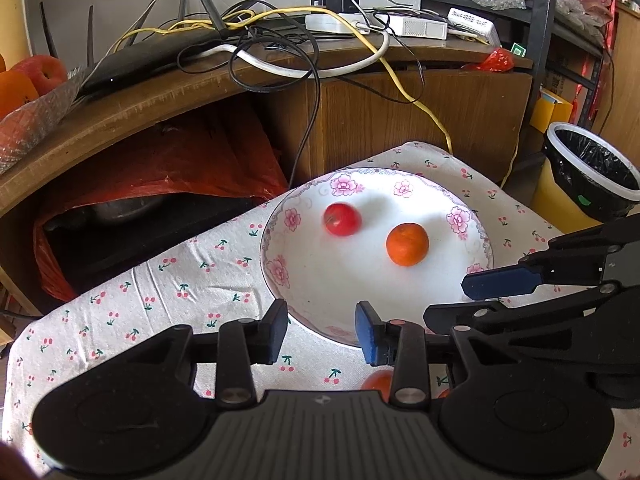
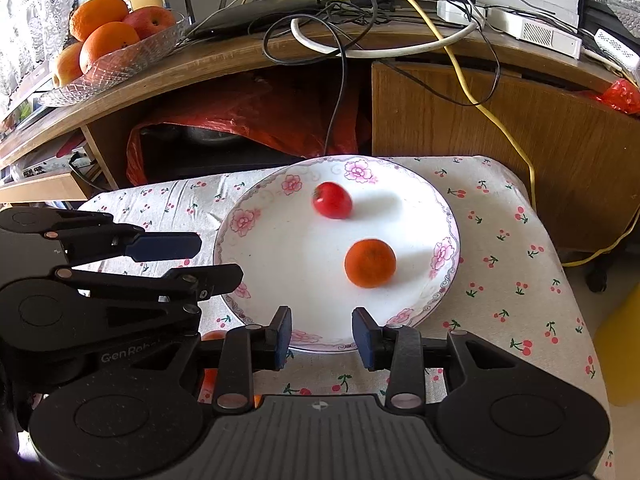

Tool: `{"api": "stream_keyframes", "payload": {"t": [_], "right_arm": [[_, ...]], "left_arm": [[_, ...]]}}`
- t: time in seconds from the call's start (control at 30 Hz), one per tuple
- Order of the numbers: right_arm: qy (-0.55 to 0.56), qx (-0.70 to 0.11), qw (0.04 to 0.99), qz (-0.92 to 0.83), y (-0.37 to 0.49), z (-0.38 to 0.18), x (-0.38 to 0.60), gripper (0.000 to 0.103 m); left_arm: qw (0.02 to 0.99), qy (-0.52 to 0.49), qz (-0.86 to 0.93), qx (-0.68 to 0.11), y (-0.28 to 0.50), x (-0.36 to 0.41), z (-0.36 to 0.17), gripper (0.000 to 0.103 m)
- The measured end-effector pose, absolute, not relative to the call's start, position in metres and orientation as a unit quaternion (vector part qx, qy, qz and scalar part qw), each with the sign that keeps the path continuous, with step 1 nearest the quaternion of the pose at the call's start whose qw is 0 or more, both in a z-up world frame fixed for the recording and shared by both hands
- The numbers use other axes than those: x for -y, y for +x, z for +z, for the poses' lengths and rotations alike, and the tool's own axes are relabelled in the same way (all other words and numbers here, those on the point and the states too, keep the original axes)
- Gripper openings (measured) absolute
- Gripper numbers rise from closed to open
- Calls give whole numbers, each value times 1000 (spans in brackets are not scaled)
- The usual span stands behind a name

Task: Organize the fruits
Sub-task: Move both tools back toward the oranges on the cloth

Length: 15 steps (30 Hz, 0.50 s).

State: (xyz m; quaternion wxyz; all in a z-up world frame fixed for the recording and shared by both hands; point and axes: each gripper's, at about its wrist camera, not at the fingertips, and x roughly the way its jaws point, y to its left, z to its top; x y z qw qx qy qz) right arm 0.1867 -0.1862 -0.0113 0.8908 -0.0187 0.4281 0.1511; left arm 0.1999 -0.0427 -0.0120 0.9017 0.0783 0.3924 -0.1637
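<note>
A white plate (image 1: 304,292) (image 2: 280,280) with pink flowers sits on a cherry-print cloth. On it lie a small red fruit (image 1: 342,219) (image 2: 332,200), slightly blurred, and an orange (image 1: 407,244) (image 2: 370,263), apart from each other. My left gripper (image 1: 322,330) (image 2: 218,260) hovers at the plate's near left rim, open, with nothing between its blue pads. My right gripper (image 2: 322,336) (image 1: 448,300) hovers at the near right rim, also open and holding nothing. Another orange fruit (image 1: 378,384) (image 2: 214,336) lies on the cloth, mostly hidden under the grippers.
Behind the table stands a wooden desk (image 2: 480,120) with tangled cables (image 1: 280,52) and a glass bowl (image 2: 120,60) of oranges and an apple. A red bag (image 1: 160,168) fills the space under the desk. A lined bin (image 1: 592,172) stands at the right, past the cloth's edge.
</note>
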Motion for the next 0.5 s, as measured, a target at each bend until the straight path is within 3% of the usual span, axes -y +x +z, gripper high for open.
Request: {"api": "stream_keyframes", "payload": {"t": [0.5], "right_arm": [[-21,-426,891,155,181,-8,186,34]], "left_arm": [[905,96,-164,-380,188,41,-8,46]]}}
